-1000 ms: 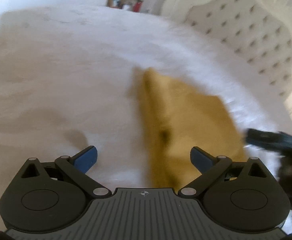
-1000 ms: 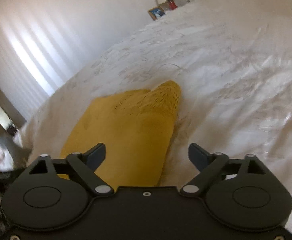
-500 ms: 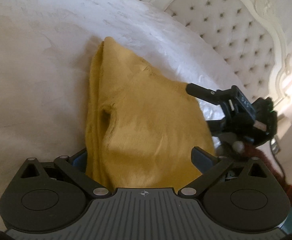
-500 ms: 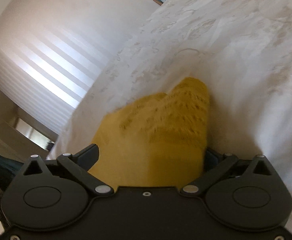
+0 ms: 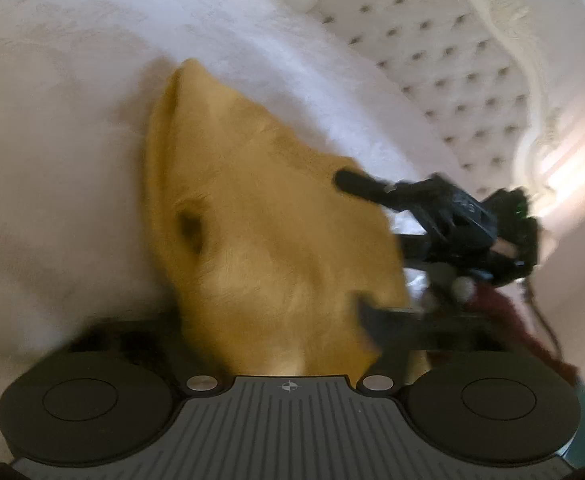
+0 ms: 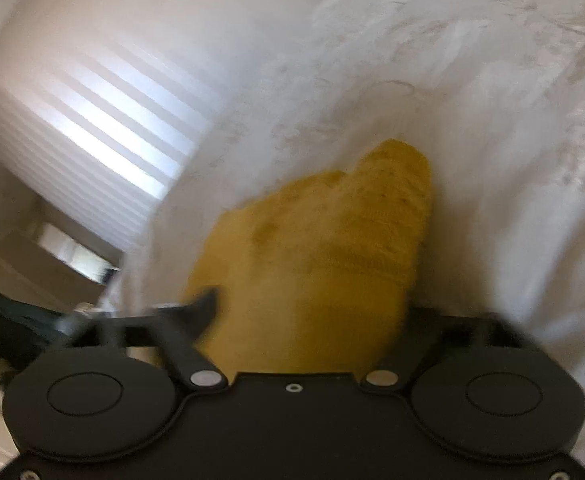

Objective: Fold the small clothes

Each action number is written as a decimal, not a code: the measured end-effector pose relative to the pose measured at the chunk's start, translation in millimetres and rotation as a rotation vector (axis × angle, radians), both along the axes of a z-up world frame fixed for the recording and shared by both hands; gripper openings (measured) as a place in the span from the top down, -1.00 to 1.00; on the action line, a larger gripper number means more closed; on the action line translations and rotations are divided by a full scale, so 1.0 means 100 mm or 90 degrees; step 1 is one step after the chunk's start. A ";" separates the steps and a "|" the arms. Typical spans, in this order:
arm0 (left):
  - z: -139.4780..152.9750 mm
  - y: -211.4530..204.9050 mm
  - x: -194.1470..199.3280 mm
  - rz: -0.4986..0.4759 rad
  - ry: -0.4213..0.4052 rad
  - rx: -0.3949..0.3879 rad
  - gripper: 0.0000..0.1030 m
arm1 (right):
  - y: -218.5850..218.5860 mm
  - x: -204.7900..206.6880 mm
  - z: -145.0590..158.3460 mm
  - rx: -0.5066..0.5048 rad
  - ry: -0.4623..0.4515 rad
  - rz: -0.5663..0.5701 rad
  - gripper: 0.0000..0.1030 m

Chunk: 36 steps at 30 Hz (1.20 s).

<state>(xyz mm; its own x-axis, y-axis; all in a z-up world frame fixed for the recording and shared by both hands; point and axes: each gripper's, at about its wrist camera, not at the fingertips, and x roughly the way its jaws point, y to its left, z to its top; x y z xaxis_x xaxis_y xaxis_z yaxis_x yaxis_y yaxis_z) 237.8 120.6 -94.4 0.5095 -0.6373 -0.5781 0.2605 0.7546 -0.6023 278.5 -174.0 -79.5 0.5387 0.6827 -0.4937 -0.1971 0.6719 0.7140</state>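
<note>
Left wrist | left gripper (image 5: 276, 332) closing on yellow garment (image 5: 268, 216) | bed (image 5: 52, 160)

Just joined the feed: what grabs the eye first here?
A mustard-yellow garment lies on the white bedspread, its near edge between both tongs, left and right, whose jaws have just been closing on it. A tufted headboard rises behind.

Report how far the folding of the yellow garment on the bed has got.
Done: the yellow garment lies on the white bedspread, seemingly doubled over already. In hand: the left gripper and right gripper have just been closing on its near edge, cloth between the jaws of both. Left: lifting that edge and carrying it over for the next fold; nothing shows that started.
</note>
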 end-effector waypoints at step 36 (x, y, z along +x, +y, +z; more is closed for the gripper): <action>-0.09 -0.42 -2.65 -0.043 0.040 0.125 0.64 | -0.30 -2.73 0.28 -0.230 0.005 -0.116 -0.20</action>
<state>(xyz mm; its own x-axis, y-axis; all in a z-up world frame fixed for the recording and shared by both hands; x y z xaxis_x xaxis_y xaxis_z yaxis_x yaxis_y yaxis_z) -27.6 79.0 -103.7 0.4286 -0.5407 -0.7238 0.2809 0.8412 -0.4621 5.3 -204.4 -51.2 0.6304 0.3584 -0.6886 -0.0472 0.9031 0.4268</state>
